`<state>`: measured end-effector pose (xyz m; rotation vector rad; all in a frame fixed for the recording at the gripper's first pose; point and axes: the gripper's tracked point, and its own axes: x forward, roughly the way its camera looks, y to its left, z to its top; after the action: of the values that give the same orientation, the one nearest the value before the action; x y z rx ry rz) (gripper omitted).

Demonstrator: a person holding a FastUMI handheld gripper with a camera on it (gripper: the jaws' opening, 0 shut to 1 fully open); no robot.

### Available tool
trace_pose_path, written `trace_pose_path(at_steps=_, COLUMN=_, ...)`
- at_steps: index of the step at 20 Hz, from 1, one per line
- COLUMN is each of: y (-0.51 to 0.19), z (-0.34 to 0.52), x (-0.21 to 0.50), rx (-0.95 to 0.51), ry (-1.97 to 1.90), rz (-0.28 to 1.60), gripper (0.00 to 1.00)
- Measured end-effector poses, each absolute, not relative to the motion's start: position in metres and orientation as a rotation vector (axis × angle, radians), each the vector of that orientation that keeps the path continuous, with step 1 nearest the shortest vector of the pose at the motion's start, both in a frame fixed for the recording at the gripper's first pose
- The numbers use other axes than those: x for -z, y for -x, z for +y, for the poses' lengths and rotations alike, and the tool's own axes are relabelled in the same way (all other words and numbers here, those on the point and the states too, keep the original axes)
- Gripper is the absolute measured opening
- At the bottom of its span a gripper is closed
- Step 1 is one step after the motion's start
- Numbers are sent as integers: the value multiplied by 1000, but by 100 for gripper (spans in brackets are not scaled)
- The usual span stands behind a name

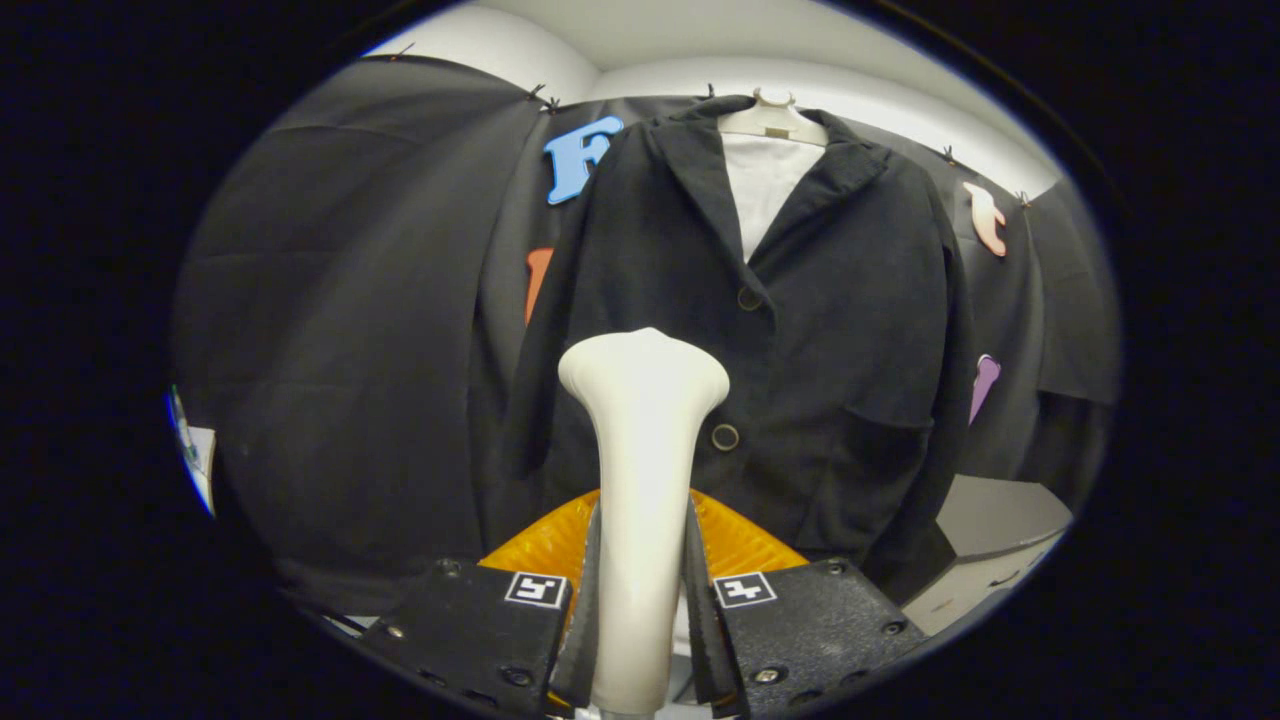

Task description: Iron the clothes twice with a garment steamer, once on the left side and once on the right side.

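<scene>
The gripper (640, 600) has both fingers clenched on the white garment steamer (642, 450), whose long axis runs upright with the flared head on top. Behind it lies an orange dish (740, 540). Beyond hangs a black jacket (800, 330) on a white hanger (772, 118).

The gripper (643, 610) had both fingers pressed on the handle of a cream plastic garment steamer (642, 420), held upright. Beyond it hung a black buttoned jacket (800, 330) on a white hanger (772, 118); an orange ribbed dish (735, 540) lay below.
</scene>
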<state>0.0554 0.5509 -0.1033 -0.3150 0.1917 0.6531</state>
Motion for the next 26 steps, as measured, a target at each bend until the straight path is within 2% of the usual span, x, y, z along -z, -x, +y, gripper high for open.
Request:
trace_pose_path(at_steps=16, y=-48, z=510, x=216, rx=-615, ry=476, rz=381, gripper=40)
trace_pose_path(at_steps=21, y=-19, z=471, x=254, rx=-604, ry=506, rz=420, gripper=40)
trace_pose_path(at_steps=26, y=5, z=424, x=255, rx=-589, ry=500, rz=444, gripper=40)
